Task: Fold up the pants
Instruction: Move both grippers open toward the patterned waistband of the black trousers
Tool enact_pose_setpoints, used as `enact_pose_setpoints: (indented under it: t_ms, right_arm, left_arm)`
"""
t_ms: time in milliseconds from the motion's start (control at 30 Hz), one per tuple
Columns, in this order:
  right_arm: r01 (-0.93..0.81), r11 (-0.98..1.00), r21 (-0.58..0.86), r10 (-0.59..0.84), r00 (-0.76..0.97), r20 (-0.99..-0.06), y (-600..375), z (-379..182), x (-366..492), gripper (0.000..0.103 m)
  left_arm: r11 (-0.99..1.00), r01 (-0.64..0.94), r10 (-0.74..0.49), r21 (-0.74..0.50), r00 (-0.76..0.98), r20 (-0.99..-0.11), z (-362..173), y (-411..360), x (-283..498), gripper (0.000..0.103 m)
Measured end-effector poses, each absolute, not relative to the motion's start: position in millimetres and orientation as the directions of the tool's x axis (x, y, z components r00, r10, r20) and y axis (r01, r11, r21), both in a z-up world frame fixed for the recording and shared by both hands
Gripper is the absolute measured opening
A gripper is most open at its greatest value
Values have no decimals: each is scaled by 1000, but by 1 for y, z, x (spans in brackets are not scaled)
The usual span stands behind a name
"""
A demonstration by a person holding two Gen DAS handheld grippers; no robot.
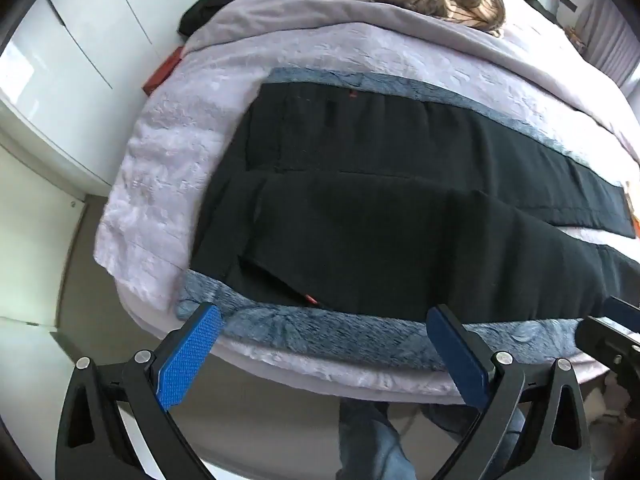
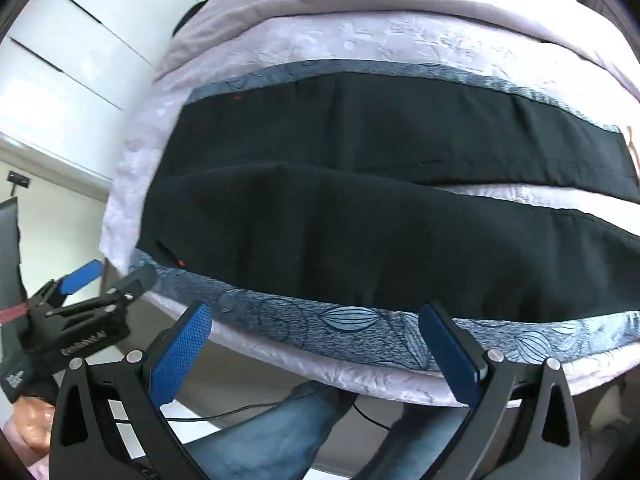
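- The black pants [image 2: 360,208] lie flat across the bed [image 1: 280,60], legs apart, waistband at left.
- Left gripper [image 1: 324,354] and right gripper [image 2: 320,348] hover spread wide, empty.
- The cloth looks soft and limp; the near leg's edge seems the best hold.

Bed [image 1: 168,152] covered by pale lilac embossed spread, crossed by blue patterned bands [image 2: 340,328]. Grey blanket [image 1: 304,12] laid further up. White glossy wardrobe doors [image 1: 84,20] seen at left. Grey-beige floor [image 1: 80,240] lit by daylight. Curtain [image 1: 612,48] glimpsed at far right.
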State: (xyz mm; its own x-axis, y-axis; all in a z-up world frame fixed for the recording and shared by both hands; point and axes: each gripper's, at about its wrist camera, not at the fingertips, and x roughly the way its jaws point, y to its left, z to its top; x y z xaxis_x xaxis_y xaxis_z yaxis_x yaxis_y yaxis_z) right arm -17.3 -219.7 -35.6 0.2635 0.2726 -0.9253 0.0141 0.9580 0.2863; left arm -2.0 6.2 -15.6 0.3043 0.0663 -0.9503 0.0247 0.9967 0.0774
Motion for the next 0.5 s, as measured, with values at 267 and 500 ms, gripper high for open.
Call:
enact_pose_setpoints:
  t_ms: [267,500]
  right_arm:
    - [68,955,290,264,255,-930,-229,-41,-17,103]
    - [80,961,264,239,231,-943,-220,-47,-17,103]
  left_arm:
    - [995,66,48,70,293,-955,-10,5,5,103]
    - [995,76,47,72,291,-956,-10,9,5,103]
